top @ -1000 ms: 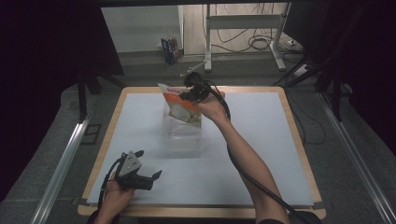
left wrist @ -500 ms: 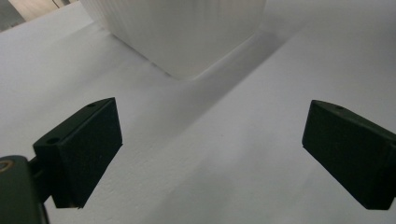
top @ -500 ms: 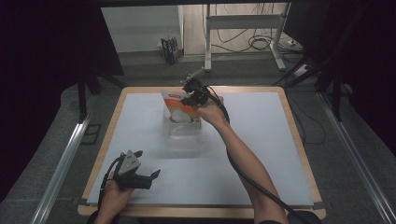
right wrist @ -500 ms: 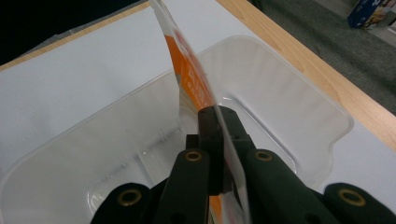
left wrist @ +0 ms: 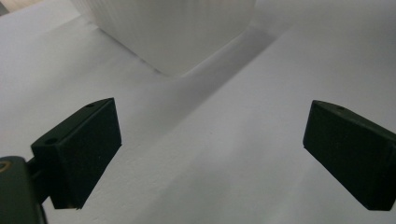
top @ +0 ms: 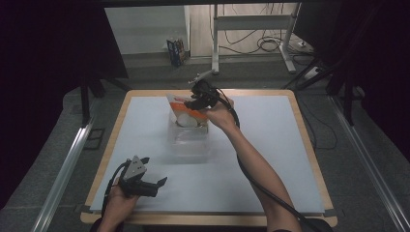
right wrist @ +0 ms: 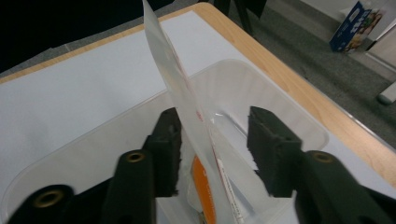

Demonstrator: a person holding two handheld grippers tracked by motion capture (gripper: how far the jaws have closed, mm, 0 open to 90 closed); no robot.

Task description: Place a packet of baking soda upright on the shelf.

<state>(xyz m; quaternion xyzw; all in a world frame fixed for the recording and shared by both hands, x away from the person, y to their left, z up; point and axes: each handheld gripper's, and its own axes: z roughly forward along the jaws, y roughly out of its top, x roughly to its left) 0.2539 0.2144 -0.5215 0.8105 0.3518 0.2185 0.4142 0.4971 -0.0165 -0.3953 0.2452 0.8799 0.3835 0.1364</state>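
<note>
An orange and white flat packet [top: 186, 115] stands on edge in a clear plastic tub [top: 189, 144] at the table's far middle. My right gripper [top: 197, 100] hangs over the tub. Its jaws have just been opening. In the right gripper view the packet [right wrist: 187, 102] rises between the right gripper's [right wrist: 215, 144] jaws. It leans on the left jaw and stands apart from the right one, so the pads do not press it. My left gripper [top: 157, 186] rests near the table's front left, open, with nothing between its jaws [left wrist: 210, 154].
The white table sheet [top: 270, 159] has a wooden rim [top: 309, 145]. In the left gripper view the ribbed tub wall [left wrist: 173, 28] is ahead. Beyond the far edge, cables, a desk frame [top: 251, 29] and a small box [top: 175, 50] are on the floor.
The right hand has shifted slightly toward the table's far side above the tub. The packet stays in the tub. The left hand has not moved.
</note>
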